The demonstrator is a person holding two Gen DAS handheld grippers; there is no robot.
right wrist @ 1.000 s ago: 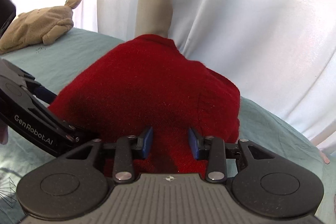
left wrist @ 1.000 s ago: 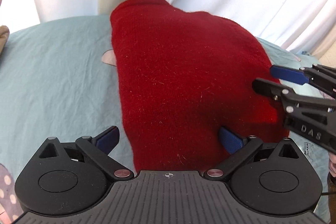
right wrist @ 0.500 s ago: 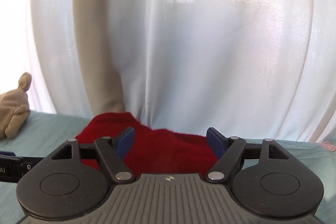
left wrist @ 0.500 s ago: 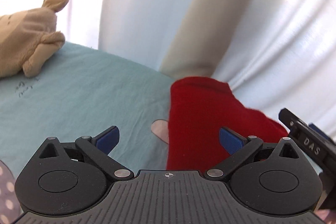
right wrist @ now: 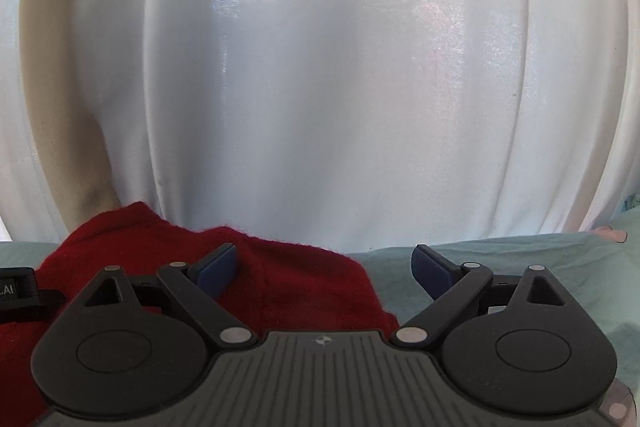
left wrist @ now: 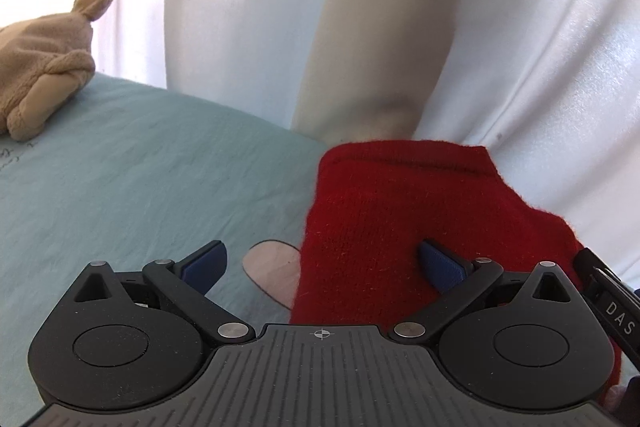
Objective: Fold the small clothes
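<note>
While both hand-held grippers hover with fingers spread wide and holding nothing, the red knit [left wrist: 400, 211] lies flat on the pale green sheet [left wrist: 140, 167], its far edge against the white curtain [right wrist: 320, 67]. It sits ahead and right of the left gripper [left wrist: 320, 261], ahead and left of the right gripper [right wrist: 324, 265], so roughly between them, neither clearly nearer. Its long axis seems to run near to far. A tan plush [left wrist: 44, 63] rests far left.
</note>
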